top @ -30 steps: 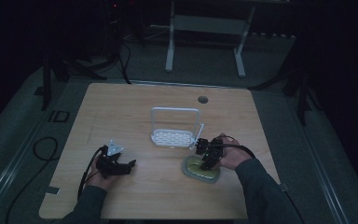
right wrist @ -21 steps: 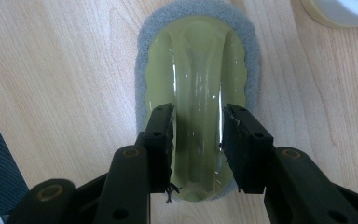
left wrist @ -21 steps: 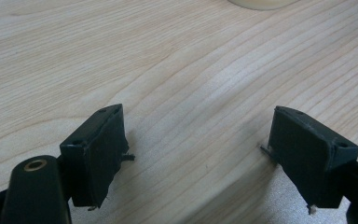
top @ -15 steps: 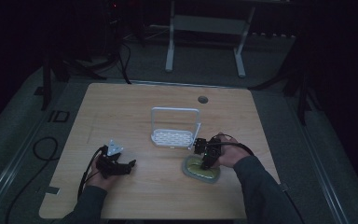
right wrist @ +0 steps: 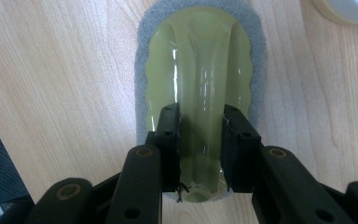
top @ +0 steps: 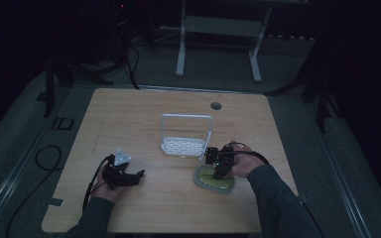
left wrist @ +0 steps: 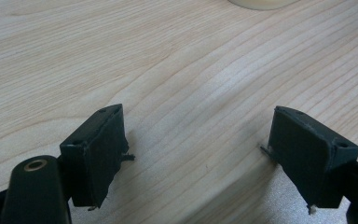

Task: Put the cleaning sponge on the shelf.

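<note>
two jaws of the right gripper (right wrist: pixel 200 154), just closing, pinch the raised handle of the scrubber (right wrist: pixel 200 60), low right of centre in the high view; squeeze evenly before lifting. left gripper (left wrist: pixel 196 154) rests spread on the counter (left wrist: pixel 168 56).

The room sits in deep gloom, light falling mainly on the pale wood-grain worktop (top: pixel 144 114), a rounded-corner slab with a small round cable port (top: pixel 216 105) toward its 1 o'clock corner. Grey carpeted floor (top: pixel 218 74) spreads all around. At 12 o'clock, beyond the worktop, stands a white metal frame (top: pixel 217 34) on two splayed legs. Dark stands and cables crowd 10 o'clock; a black cable (top: pixel 39 156) loops on the floor at 9 o'clock. Another dark stand (top: pixel 322 99) rises at 2 o'clock. Walls are lost in blackness.
</note>
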The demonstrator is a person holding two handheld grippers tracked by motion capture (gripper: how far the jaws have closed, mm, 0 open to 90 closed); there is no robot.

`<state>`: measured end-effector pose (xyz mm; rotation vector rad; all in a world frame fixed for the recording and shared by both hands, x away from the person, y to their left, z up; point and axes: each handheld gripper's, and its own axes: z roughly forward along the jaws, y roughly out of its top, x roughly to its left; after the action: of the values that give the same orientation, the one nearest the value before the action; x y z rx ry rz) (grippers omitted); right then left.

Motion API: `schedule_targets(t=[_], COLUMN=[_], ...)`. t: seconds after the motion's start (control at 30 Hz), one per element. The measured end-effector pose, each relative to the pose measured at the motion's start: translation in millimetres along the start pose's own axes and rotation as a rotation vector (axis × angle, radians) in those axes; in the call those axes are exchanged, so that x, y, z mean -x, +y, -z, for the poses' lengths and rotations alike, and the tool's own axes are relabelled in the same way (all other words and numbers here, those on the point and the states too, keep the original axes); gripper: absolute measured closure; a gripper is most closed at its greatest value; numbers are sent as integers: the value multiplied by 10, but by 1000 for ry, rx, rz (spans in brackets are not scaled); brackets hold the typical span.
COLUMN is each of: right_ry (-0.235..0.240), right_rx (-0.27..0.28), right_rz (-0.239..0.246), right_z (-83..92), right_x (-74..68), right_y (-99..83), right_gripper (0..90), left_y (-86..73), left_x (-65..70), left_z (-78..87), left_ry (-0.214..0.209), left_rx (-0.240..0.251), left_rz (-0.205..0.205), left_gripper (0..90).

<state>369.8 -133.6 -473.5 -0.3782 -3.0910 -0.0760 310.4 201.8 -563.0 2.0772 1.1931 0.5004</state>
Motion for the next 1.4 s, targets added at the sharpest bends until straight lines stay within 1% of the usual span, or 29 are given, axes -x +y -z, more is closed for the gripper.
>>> schedule_targets(t=[0.13, 0.17, 0.3, 0.43, 0.67, 0.8, 1.13, 1.3, 1.4], right_ry=[-9, -20, -31, -35, -32, -29, -4, 1, 0], right_rx=[4, 9, 12, 2, -21, -34, -55, -52, -46], right_rz=[13, 27, 40, 47, 63, 63, 74, 74, 83], right_z=[20, 32, 47, 57, 29, 17, -25, -23, -27], right_x=[-9, -14, -24, -35, -36, -40, -48, -51, -47], right_y=[13, 23, 37, 51, 61, 63, 83, 93, 100], right_gripper=[711, 712, 713, 714, 714, 714, 708, 705, 703], left_y=[0, 0, 0, 0, 0, 0, 0, 0, 0], left_x=[0, 0, 1, 1, 1, 1, 1, 1, 1], left_z=[0, 0, 0, 0, 0, 0, 0, 0, 0], left_ry=[0, -1, -1, -1, -1, -1, -1, -1, -1], left_rx=[0, 0, 0, 0, 0, 0, 0, 0, 0], left_rz=[1, 0, 1, 2, 2, 2, 1, 2, 2], left_gripper=[192, 192, 192, 192, 192, 192, 192, 192, 192])
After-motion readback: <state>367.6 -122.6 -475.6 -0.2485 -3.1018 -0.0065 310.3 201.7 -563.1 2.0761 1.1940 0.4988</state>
